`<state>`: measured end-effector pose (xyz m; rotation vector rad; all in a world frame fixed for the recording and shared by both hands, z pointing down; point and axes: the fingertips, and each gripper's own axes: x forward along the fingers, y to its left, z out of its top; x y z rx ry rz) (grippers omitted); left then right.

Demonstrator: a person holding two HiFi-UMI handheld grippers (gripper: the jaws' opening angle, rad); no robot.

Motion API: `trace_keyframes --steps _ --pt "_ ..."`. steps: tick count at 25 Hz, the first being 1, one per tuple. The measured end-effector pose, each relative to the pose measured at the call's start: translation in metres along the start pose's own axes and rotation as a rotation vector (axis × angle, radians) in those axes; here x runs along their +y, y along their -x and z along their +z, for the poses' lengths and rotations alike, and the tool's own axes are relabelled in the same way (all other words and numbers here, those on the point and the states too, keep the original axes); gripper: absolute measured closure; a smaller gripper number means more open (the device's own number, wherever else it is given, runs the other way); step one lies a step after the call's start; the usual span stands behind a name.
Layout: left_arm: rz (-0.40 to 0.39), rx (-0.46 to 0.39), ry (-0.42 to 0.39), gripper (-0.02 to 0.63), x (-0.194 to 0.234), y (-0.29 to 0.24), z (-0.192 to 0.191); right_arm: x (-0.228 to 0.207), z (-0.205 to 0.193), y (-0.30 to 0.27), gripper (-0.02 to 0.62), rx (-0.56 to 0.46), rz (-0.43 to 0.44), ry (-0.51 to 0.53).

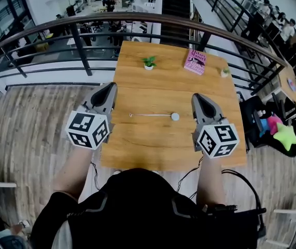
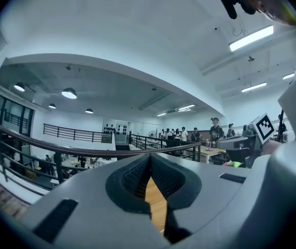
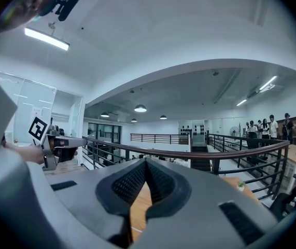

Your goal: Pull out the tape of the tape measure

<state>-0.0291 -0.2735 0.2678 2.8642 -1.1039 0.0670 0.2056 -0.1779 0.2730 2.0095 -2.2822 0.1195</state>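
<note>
Left tongs (image 1: 110,88) and right tongs (image 1: 198,98) both pressed together, empty. Tape measure (image 1: 174,116) lies on the table (image 1: 137,149) between them, touching neither, case nearer the right tongs, tape (image 1: 148,115) stretched leftward. Farther back: two potted plants (image 1: 149,63) (image 1: 225,72), and a pink book (image 1: 195,61) with unreadable cover print.

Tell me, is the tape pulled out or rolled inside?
Pulled out: the tape lies stretched leftward on the table from its round case.
</note>
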Motion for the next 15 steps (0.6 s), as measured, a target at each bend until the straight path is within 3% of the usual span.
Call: trace_keyframes --steps 15 --pt "0.042 -0.001 0.007 0.577 0.0072 0.0050 -0.0008 -0.0073 -0.0031 -0.0014 0.597 -0.007 -0.018 -0.033"
